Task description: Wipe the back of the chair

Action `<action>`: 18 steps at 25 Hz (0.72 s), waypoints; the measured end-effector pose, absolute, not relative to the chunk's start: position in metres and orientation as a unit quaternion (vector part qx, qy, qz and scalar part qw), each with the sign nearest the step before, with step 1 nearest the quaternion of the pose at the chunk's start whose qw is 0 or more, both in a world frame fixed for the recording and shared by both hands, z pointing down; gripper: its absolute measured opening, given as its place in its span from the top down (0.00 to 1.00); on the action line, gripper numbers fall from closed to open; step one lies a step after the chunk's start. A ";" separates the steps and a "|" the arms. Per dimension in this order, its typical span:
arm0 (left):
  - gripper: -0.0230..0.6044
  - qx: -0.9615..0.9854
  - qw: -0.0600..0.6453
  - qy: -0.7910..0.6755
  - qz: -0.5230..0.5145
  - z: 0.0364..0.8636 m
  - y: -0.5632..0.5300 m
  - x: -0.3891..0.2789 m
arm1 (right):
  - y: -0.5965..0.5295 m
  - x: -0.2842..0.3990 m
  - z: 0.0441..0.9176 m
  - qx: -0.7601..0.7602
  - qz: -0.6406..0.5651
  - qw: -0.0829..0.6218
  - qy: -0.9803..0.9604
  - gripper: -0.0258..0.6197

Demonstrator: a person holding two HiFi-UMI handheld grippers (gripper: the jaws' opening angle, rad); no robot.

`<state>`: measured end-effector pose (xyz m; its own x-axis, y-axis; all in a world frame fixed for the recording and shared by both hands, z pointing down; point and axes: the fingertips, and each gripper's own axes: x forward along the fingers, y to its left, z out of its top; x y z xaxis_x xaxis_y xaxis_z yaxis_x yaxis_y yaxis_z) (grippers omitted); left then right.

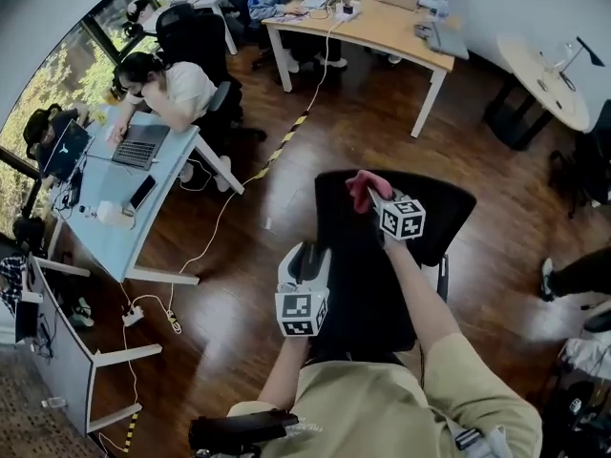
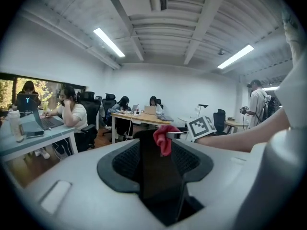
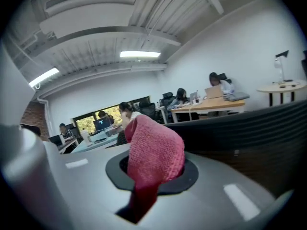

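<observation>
A black office chair stands in front of me with its back's top edge farthest away. My right gripper is shut on a red cloth and holds it against the top left of the chair back. In the right gripper view the cloth bulges out of the jaws, with the ribbed chair back to its right. My left gripper is at the chair's left edge. In the left gripper view a black chair panel is clamped between the jaws, and the cloth hangs beyond it.
A light blue desk with a laptop and a seated person stands to the left. A wooden desk with more people is ahead, and a round table is at the right. Cables and a yellow-black strip cross the wooden floor.
</observation>
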<state>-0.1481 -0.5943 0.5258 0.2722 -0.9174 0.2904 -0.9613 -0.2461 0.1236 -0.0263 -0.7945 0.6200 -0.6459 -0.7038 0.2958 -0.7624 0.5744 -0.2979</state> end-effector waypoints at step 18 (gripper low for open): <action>0.66 0.802 0.138 -0.574 0.092 0.520 -0.616 -0.114 | -0.746 0.064 0.637 0.444 0.207 0.114 -0.864 0.91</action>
<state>-0.1137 -0.6162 0.5201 0.3244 -0.8948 0.3068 -0.9458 -0.3031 0.1162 0.0644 -0.7457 0.6369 -0.5807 -0.7196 0.3809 -0.8140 0.5205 -0.2577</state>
